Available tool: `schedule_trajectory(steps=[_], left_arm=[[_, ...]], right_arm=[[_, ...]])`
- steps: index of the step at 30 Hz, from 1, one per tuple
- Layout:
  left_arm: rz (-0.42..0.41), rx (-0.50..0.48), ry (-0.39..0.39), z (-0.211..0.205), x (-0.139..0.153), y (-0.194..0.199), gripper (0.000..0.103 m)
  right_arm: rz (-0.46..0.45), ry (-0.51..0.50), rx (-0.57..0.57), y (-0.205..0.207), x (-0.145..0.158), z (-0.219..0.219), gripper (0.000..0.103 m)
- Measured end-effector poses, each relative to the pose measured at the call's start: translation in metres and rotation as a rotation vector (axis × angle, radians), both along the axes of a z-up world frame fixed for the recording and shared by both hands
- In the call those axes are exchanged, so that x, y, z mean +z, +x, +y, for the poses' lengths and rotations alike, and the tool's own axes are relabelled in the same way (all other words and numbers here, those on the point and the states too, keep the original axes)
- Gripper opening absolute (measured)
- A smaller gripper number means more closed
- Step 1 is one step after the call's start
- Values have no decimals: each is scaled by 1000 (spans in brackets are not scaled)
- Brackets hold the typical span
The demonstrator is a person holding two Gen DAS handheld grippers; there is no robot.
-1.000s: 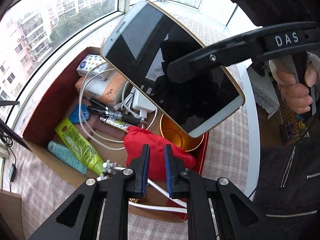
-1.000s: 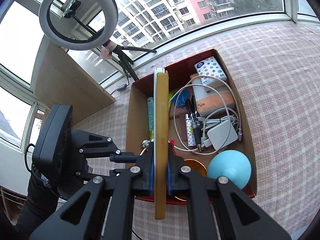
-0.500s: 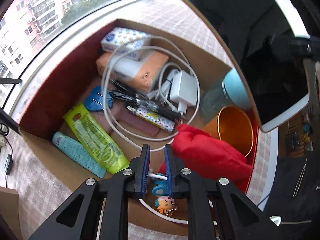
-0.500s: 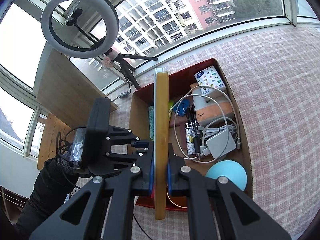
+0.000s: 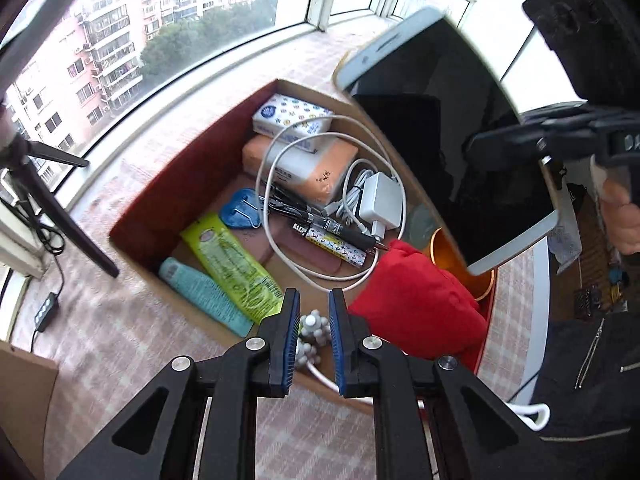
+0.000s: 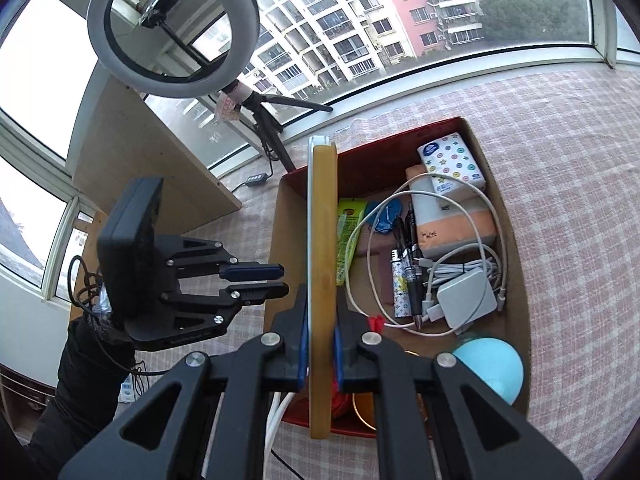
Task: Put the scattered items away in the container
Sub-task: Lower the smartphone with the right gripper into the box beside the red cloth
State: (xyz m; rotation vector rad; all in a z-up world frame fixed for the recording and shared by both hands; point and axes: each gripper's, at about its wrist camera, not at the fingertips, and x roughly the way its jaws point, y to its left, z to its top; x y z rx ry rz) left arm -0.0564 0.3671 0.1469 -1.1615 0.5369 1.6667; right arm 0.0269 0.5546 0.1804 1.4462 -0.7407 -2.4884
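Note:
A red-sided cardboard box holds a tissue pack, a white charger with cable, pens, a green tube, a red pouch and an orange cup. My right gripper is shut on a gold-edged phone, held on edge above the box's left part. My left gripper hovers just outside the box's near wall, open by a small gap with nothing between the pads. A white beaded charm lies below that gap.
A light blue dome sits in the box corner. A ring light on a tripod stands by the window behind the box. A wooden board leans at the left. Checked cloth covers the surface. A person's dark sleeve is at lower left.
My left gripper has drawn back from inside the box to its near wall and its fingers have parted a little, leaving the white cable. The phone stays gripped above the box.

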Motion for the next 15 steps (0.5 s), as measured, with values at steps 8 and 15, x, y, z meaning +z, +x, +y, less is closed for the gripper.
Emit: schedule_trajectory(steps=[8, 15], left_arm=[[-4, -16, 46, -24, 3, 15, 13], [3, -9, 119, -38, 4, 23, 13]], right_arm=[[-75, 84, 39, -7, -24, -42, 9], [-169, 142, 15, -16, -43, -61, 9]])
